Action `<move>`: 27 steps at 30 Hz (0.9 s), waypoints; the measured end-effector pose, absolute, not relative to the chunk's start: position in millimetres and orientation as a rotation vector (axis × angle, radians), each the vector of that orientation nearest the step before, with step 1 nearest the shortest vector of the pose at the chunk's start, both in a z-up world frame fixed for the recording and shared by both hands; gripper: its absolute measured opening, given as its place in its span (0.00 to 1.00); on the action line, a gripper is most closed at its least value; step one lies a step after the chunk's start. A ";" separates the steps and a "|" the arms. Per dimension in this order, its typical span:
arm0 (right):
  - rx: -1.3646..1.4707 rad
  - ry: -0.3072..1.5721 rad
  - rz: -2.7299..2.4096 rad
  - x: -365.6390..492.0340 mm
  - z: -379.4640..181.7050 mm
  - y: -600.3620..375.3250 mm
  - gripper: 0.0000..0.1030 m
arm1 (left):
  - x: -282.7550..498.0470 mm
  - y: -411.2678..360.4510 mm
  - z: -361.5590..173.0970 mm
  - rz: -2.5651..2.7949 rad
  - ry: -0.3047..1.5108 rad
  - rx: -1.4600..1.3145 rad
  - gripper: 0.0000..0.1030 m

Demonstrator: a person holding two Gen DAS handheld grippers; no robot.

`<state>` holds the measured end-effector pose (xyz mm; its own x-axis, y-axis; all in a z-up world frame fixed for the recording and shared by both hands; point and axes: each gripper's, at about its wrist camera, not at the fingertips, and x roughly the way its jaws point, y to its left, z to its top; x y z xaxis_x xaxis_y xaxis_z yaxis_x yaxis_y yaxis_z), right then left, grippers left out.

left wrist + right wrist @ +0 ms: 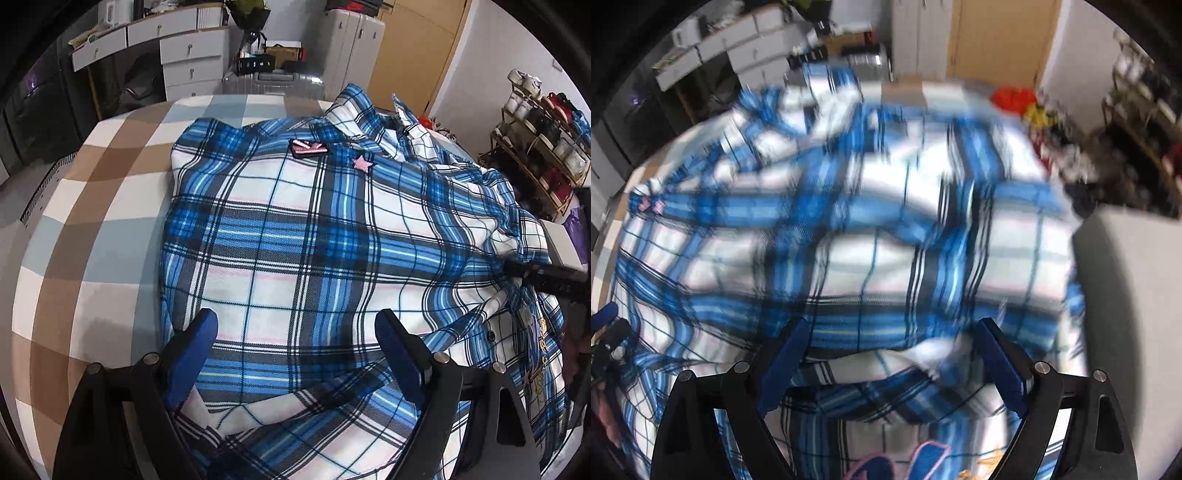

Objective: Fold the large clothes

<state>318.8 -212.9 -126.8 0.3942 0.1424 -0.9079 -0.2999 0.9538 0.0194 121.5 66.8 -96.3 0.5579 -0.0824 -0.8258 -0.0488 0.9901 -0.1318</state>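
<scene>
Left wrist view gives us the checked bed (92,206) at the left, then the blue plaid shirt (295,229) spread on it, our left tool (295,332) released above the cloth with its jaws wide apart. Right wrist view is blurred, yet we see our right tool (892,341) released too, jaws spread over the bunched shirt (868,221), pads gripping nothing.

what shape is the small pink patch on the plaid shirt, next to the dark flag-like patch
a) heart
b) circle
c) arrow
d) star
d, the left wrist view shows a pink star patch sewn on the plaid shirt, just right of the dark patch.
</scene>
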 end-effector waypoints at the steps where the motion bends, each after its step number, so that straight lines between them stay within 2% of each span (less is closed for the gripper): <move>1: -0.146 1.126 0.280 317.3 -127.1 -213.9 0.89 | 121.0 67.9 -95.5 -0.014 0.977 -0.146 0.82; 7: -0.002 1.048 0.380 287.5 -97.9 -229.6 0.89 | 111.6 65.9 -79.9 -0.014 0.937 -0.139 0.82; 12: 0.110 0.960 0.472 250.3 -63.3 -241.9 0.89 | 93.0 57.9 -46.8 -0.083 0.848 -0.082 0.82; 16: 0.105 0.904 0.507 238.6 -28.0 -243.3 0.97 | 87.9 57.5 -21.1 -0.075 0.826 -0.044 0.82; 20: 0.102 0.827 0.532 232.8 5.3 -241.7 1.00 | 119.5 68.5 1.2 -0.126 0.896 -0.192 0.82; 27: 0.053 0.827 0.534 256.7 9.3 -242.8 1.00 | 213.8 51.9 30.9 -0.167 0.989 -0.267 0.82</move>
